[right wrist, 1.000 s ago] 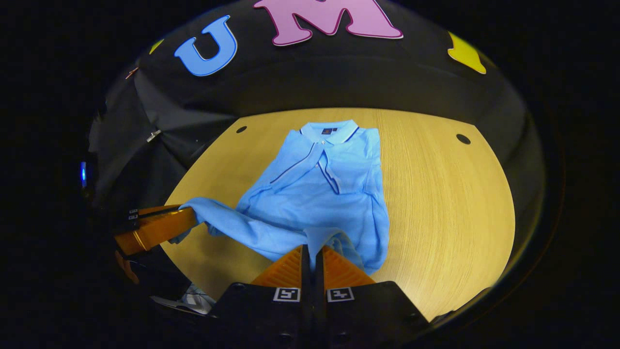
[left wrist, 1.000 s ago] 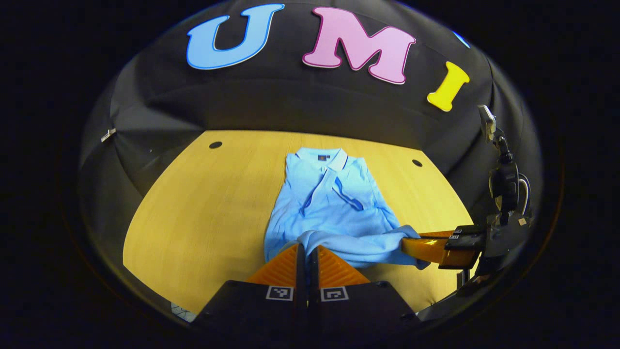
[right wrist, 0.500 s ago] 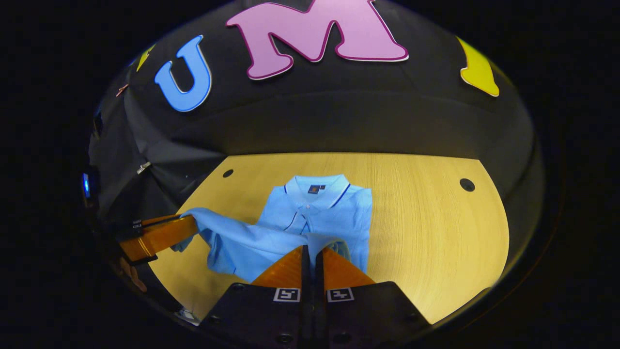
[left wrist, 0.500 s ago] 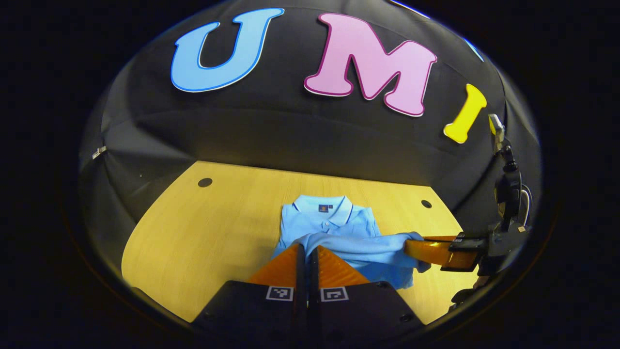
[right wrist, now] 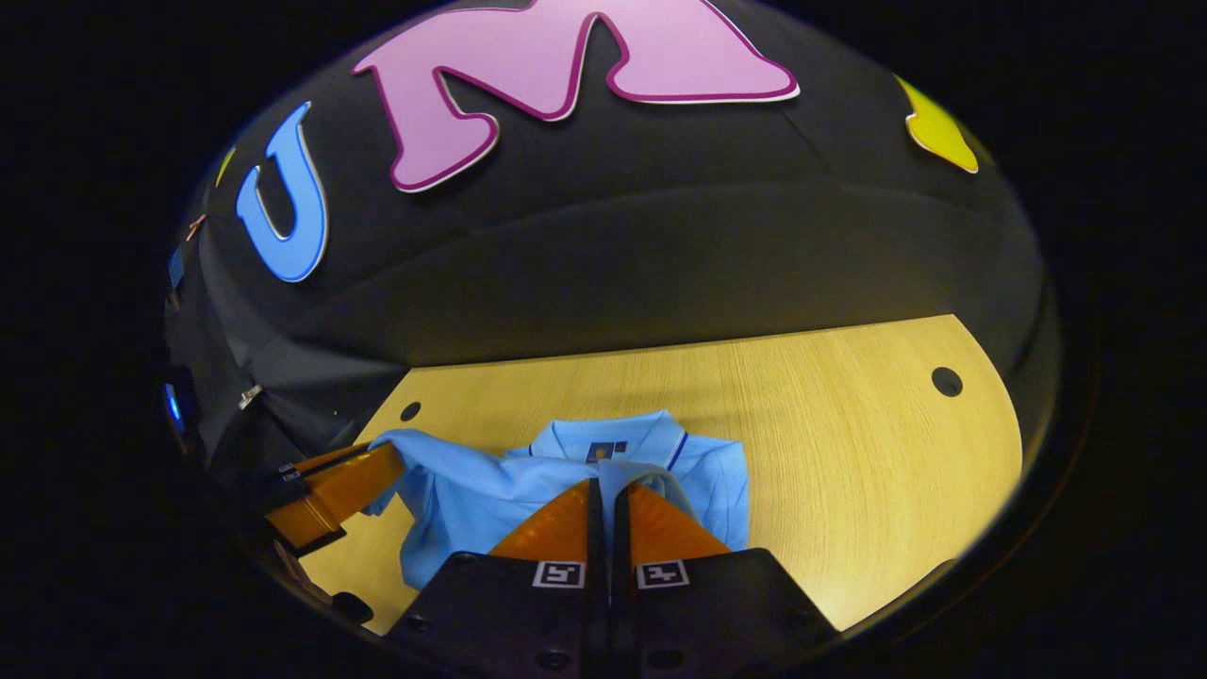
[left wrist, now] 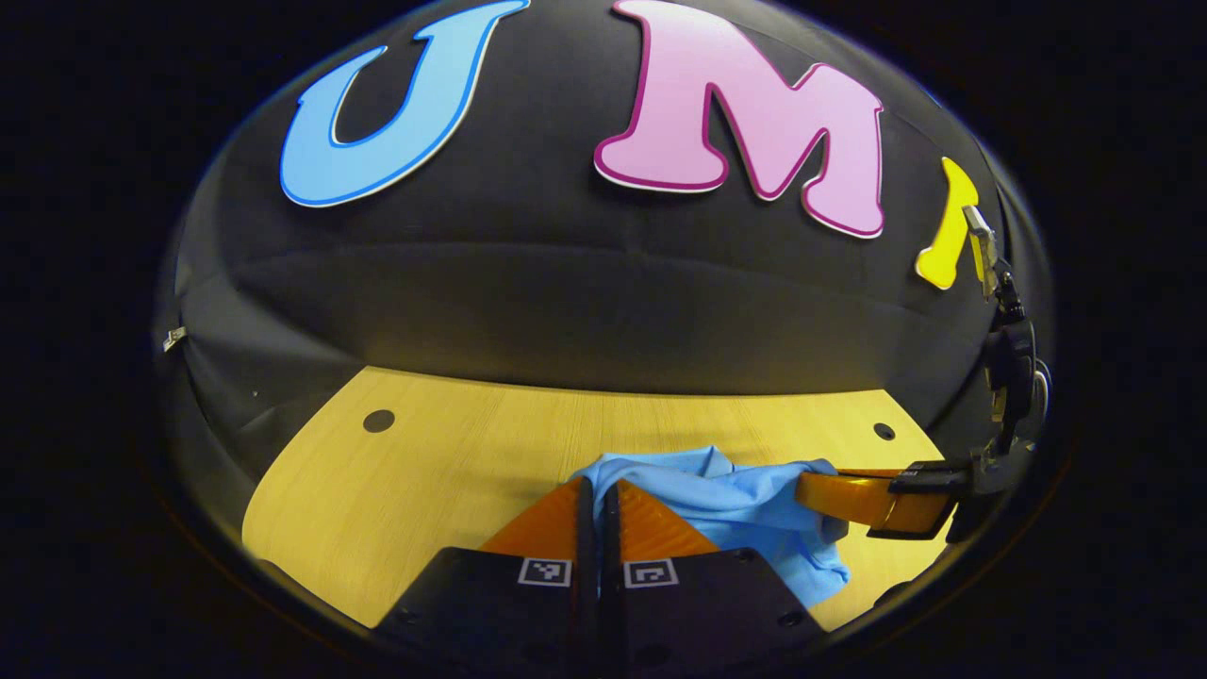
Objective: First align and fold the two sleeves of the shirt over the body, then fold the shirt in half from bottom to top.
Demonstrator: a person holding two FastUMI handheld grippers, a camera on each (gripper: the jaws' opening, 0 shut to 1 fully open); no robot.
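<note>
Wood table, shirt lifted by its hem, both grippers clamped on it.

From here I see the left gripper closed on the hem's left corner and the right gripper closed on the right corner, blue fabric pinched between each pair of fingers. Hem hangs stretched between them, above the shirt body. Collar lies flat on the table, just ahead of the right gripper. Bare wood runs wide to the right of the shirt and beyond the collar up to the far table edge. Left of the shirt, more open wood with a round hole.
</note>
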